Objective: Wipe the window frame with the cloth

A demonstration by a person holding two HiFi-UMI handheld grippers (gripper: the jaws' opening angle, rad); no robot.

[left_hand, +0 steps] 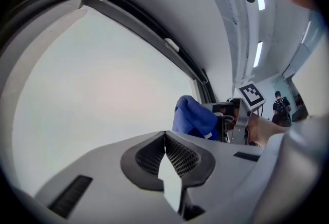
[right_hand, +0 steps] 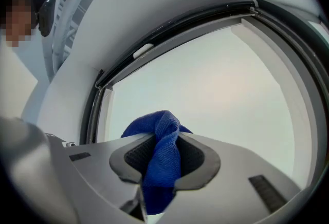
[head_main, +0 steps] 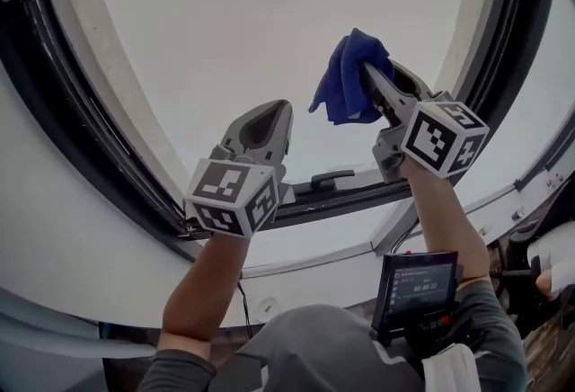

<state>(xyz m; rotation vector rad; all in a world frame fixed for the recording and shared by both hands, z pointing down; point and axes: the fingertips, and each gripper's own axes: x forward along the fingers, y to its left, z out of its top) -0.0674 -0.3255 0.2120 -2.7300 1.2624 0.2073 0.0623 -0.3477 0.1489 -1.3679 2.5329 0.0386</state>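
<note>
The left tool [head_main: 275, 106] is held raised, its jaws pressed together with nothing between them. Just beside it, the blue cloth [head_main: 349, 80] is clamped in the closed jaws of the right tool [head_main: 368, 74] and bunched past their tips. The cloth is held in front of the glass [head_main: 269, 13], apart from the dark window frame [head_main: 121, 156]. Whether it touches the glass cannot be told.

No legible text or numbers.
</note>
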